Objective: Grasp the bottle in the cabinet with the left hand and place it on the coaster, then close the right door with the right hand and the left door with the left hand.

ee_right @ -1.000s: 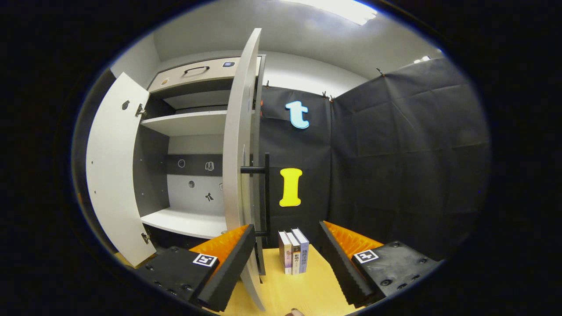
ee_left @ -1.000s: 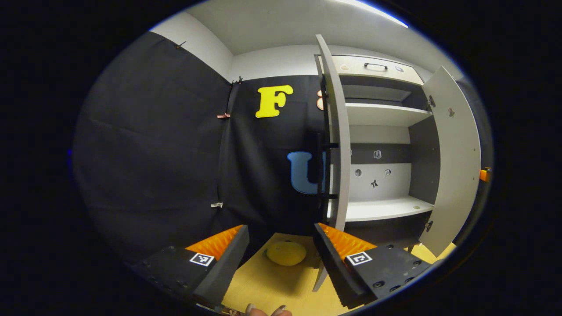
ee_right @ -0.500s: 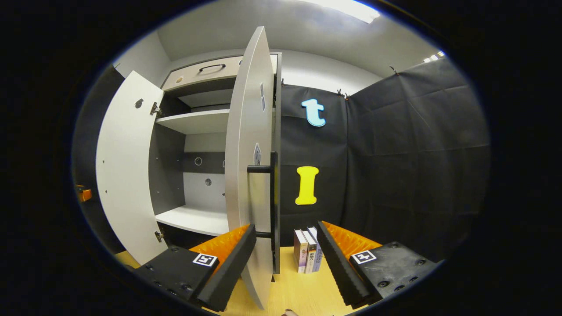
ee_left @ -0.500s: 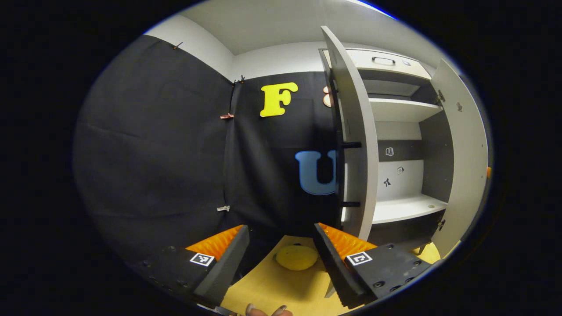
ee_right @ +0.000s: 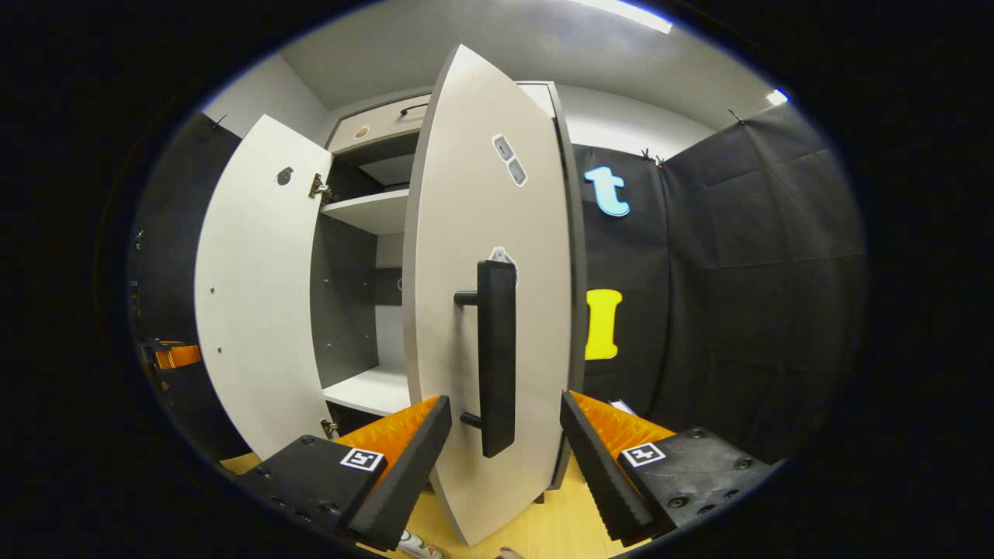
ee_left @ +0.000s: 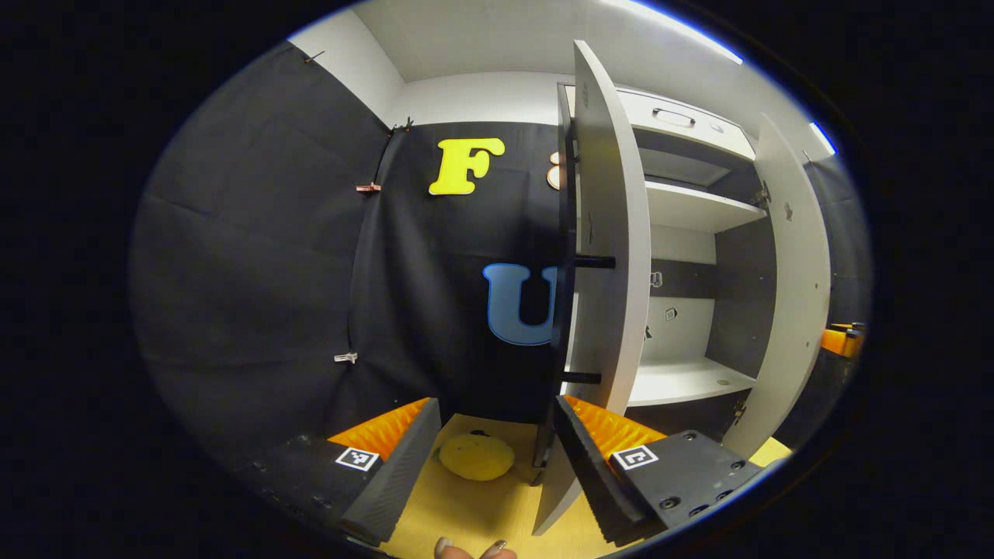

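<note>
In the right gripper view, my right gripper (ee_right: 505,435) is spread wide with nothing between its fingers, and the right door (ee_right: 474,326) stands partly swung, its black handle (ee_right: 497,357) just ahead of them. In the left gripper view, my left gripper (ee_left: 497,442) is also spread and empty beside the open left door (ee_left: 613,256). The bottle's (ee_right: 419,546) tip peeks in at the right gripper view's lower edge on the wooden table (ee_right: 543,528).

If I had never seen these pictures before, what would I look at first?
Probably the big pale cupboard door with its long black handle, standing right in front of the open right tongs in the right gripper view. In the left gripper view, a yellow round thing lies on the wooden table between the open left tongs, beside the other cupboard door.
</note>
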Tool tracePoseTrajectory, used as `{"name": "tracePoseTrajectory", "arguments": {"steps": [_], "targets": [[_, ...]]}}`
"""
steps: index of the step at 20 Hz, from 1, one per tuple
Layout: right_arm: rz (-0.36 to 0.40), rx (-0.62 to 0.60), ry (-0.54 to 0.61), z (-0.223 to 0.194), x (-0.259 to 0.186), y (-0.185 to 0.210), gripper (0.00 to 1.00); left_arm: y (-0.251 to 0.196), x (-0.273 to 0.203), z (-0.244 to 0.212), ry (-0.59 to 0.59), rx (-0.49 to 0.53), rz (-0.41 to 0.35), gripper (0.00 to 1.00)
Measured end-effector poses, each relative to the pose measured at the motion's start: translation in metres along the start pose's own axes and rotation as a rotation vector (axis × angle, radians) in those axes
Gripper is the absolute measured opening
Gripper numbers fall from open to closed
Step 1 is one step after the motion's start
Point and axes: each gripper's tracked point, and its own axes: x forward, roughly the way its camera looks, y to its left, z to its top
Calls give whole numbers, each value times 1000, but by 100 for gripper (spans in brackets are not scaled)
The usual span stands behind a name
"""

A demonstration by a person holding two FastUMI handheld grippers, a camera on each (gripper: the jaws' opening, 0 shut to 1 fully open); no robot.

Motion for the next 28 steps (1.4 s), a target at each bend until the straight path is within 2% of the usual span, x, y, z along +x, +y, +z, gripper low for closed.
{"name": "tracePoseTrajectory", "arguments": {"steps": [3,6,9,14,15,16,20,23,24,25,26,28], "targets": [[95,-18,86,-21,26,38,95,-1,4,2,-2,0,-17,93],[139,-47,49,-10,23,54,97,-9,10,3,-8,-2,-39,94],[120,-85,51,-13,14,41,98,-19,16,5,-11,-18,-62,93],[71,-65,67,-16,4,13,98,-25,17,8,-13,30,-56,90],[60,-69,68,-18,4,9,98,-27,17,8,-16,35,-54,94],[55,-73,66,-18,5,7,98,-31,17,7,-19,34,-56,93],[63,-70,52,-18,1,5,97,-48,15,1,-9,-38,-90,93],[74,-77,45,-18,1,1,98,-65,13,1,-3,-43,-109,93],[79,-75,51,-19,2,0,98,-72,13,1,-4,-37,-118,93],[83,-72,54,-19,3,-1,97,-82,13,1,-5,-36,-131,89],[83,-68,53,-18,3,-3,97,-92,15,0,-5,-42,-151,93],[76,-60,43,-15,2,-8,98,-119,20,0,-6,-59,-217,93]]}}
